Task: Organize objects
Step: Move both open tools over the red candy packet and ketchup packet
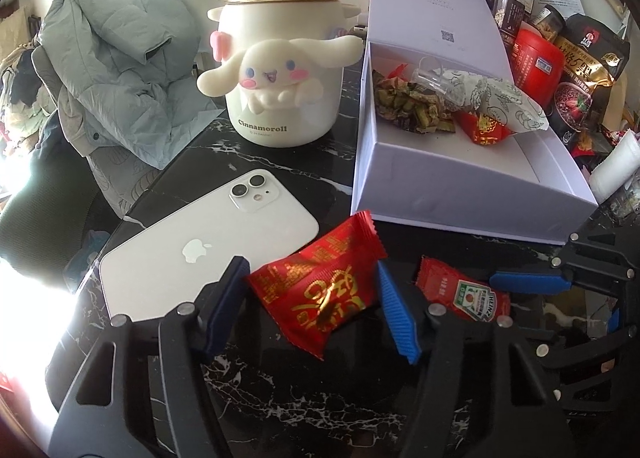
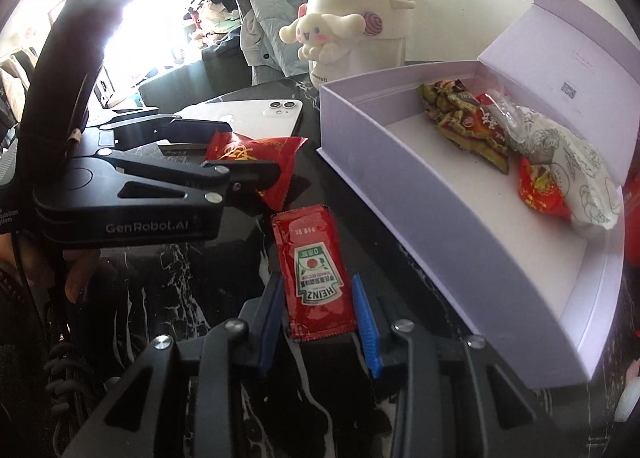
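A red snack packet with gold print [image 1: 320, 290] lies on the black marble table [image 1: 280, 398], and my left gripper [image 1: 310, 264] is shut on it, its blue pads against the packet's two sides. Seen from the side in the right wrist view, that left gripper [image 2: 244, 152] clamps the same packet [image 2: 256, 150]. A red Heinz ketchup sachet [image 2: 316, 274] lies flat in front of the white box, with my right gripper [image 2: 316, 278] shut on its near end. The sachet [image 1: 464, 292] also appears in the left wrist view, beside the right gripper's blue fingers [image 1: 528, 283].
The open white box [image 2: 440, 238] at the right holds several wrapped snacks. A white phone [image 1: 192, 242] lies face down left of the red packet. A cream Cinnamoroll bottle [image 1: 280, 58] stands behind. Jars and bags crowd the far right; a grey jacket drapes a chair.
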The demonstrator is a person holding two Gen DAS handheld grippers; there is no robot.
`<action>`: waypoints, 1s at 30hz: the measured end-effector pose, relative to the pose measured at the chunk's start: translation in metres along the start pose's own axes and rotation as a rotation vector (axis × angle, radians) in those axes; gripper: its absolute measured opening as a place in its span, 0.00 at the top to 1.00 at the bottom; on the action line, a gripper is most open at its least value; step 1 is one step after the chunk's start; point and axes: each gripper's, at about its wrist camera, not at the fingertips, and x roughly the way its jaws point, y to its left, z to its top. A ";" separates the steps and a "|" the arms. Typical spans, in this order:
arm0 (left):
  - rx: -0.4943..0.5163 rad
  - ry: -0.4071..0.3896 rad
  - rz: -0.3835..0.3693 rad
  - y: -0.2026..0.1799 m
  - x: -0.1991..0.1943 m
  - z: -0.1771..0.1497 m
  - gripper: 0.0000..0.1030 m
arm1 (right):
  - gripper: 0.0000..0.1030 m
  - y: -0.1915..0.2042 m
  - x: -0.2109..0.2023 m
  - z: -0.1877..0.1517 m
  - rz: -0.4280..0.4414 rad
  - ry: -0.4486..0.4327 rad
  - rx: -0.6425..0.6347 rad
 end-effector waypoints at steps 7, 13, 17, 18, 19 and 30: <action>0.031 0.024 -0.047 -0.008 -0.011 -0.011 0.40 | 0.66 0.005 -0.009 -0.014 -0.002 0.002 -0.003; 0.031 0.048 -0.050 -0.010 -0.026 -0.027 0.40 | 0.65 0.013 -0.016 -0.024 0.016 -0.003 -0.017; 0.035 0.053 -0.048 -0.009 -0.033 -0.035 0.39 | 0.65 0.019 -0.016 -0.025 0.023 -0.007 -0.022; 0.041 0.051 -0.042 -0.010 -0.034 -0.037 0.37 | 0.65 0.020 -0.015 -0.025 0.021 -0.007 -0.025; 0.049 0.047 -0.038 -0.010 -0.034 -0.037 0.33 | 0.65 0.021 -0.015 -0.025 0.021 -0.007 -0.029; 0.273 0.036 0.003 -0.025 -0.032 -0.045 0.17 | 0.58 0.023 -0.015 -0.026 0.041 -0.016 -0.024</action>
